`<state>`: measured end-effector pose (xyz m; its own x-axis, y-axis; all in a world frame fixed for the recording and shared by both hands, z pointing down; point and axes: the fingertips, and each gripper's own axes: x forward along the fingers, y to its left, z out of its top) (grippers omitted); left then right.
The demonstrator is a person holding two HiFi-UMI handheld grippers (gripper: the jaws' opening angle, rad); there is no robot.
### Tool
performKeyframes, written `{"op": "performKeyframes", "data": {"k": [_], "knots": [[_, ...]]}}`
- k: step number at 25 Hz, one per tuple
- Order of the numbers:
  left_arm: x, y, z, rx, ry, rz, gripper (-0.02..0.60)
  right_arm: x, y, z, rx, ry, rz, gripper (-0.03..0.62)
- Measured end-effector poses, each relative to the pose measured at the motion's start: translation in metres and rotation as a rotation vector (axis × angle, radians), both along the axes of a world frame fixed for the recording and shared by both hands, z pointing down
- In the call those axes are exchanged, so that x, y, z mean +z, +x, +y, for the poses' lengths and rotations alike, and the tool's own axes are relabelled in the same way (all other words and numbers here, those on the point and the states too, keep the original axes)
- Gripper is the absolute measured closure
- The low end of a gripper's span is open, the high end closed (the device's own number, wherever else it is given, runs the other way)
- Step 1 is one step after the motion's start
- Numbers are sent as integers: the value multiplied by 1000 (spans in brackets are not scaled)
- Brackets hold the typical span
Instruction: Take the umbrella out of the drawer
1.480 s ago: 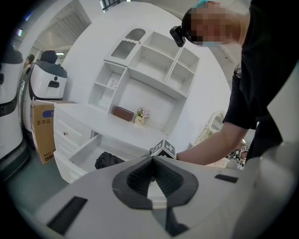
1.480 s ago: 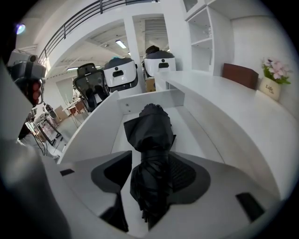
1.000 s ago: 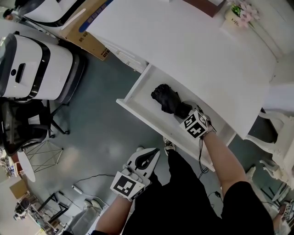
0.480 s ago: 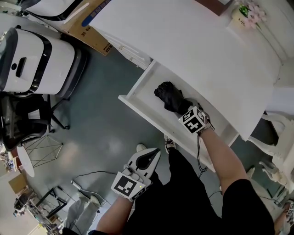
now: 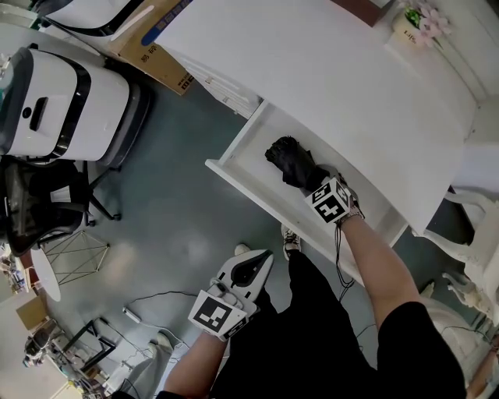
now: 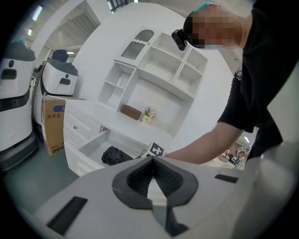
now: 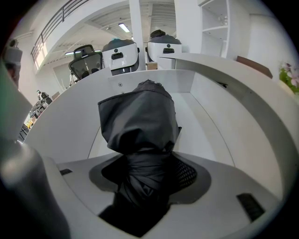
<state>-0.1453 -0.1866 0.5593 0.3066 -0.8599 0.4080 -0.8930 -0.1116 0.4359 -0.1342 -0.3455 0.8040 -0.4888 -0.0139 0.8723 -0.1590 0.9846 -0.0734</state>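
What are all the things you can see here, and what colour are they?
umbrella: one, black, folded, in the open drawer
drawer: one, white, pulled out of the desk
desk: one, white, above the drawer
flowers: one bunch, pink, desk's far corner
cardboard box: one, brown, floor beside the desk
machines: two, white and black, floor past the box
office chair: one, black, beside a machine
left tool: one, white, shut, empty, away from the drawer
right tool: one, white, jaws just been opening, umbrella between them
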Motion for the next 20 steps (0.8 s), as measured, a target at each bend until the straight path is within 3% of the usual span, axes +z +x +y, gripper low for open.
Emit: {"op": "performKeyframes", "data": {"k": [9,20], "knots": [[-13,-6,14,-5,18,-29,578,-18,4,3,14,16,-22,345],[-35,-11,33,55,73,-35,578,-93,8,13,102,80,-137,345]]}}
